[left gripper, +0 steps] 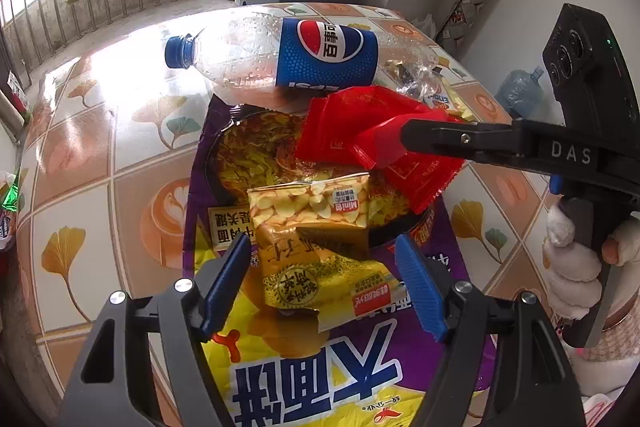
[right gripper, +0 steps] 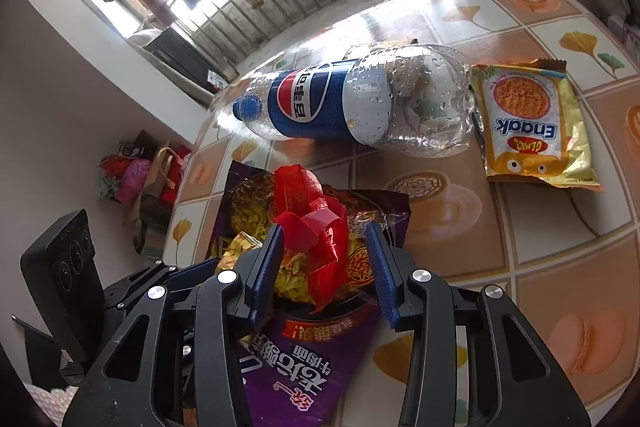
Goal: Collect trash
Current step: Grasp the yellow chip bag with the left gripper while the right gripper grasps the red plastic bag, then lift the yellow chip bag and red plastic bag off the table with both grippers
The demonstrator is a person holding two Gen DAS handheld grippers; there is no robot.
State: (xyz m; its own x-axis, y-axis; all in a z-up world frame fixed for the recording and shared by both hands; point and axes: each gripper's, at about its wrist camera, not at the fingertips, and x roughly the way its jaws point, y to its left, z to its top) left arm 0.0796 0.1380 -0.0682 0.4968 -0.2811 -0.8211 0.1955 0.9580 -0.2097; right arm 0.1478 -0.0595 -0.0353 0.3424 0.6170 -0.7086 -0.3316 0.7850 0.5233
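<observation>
Red wrapper (right gripper: 316,227) lies on the purple noodle bag (left gripper: 340,367) between the right gripper's (right gripper: 326,267) spread jaws (left gripper (left gripper: 320,287) also unclenched over a yellow packet (left gripper: 308,227)); closing seems next.

Blue cap and blue label with a red-white-blue roundel on the clear bottle (left gripper: 280,57). Bright red wrapper (left gripper: 372,143) over the purple noodle bag (left gripper: 224,359), which shows yellow noodles and big blue lettering. Yellow snack packet (left gripper: 308,239), and a gold Enaak packet (right gripper: 534,125) with an orange noodle disc. Counter (left gripper: 100,155): peach and cream tiles, ginkgo leaves, latte cups. Both tongs black with blue pads (left gripper: 226,281).
</observation>
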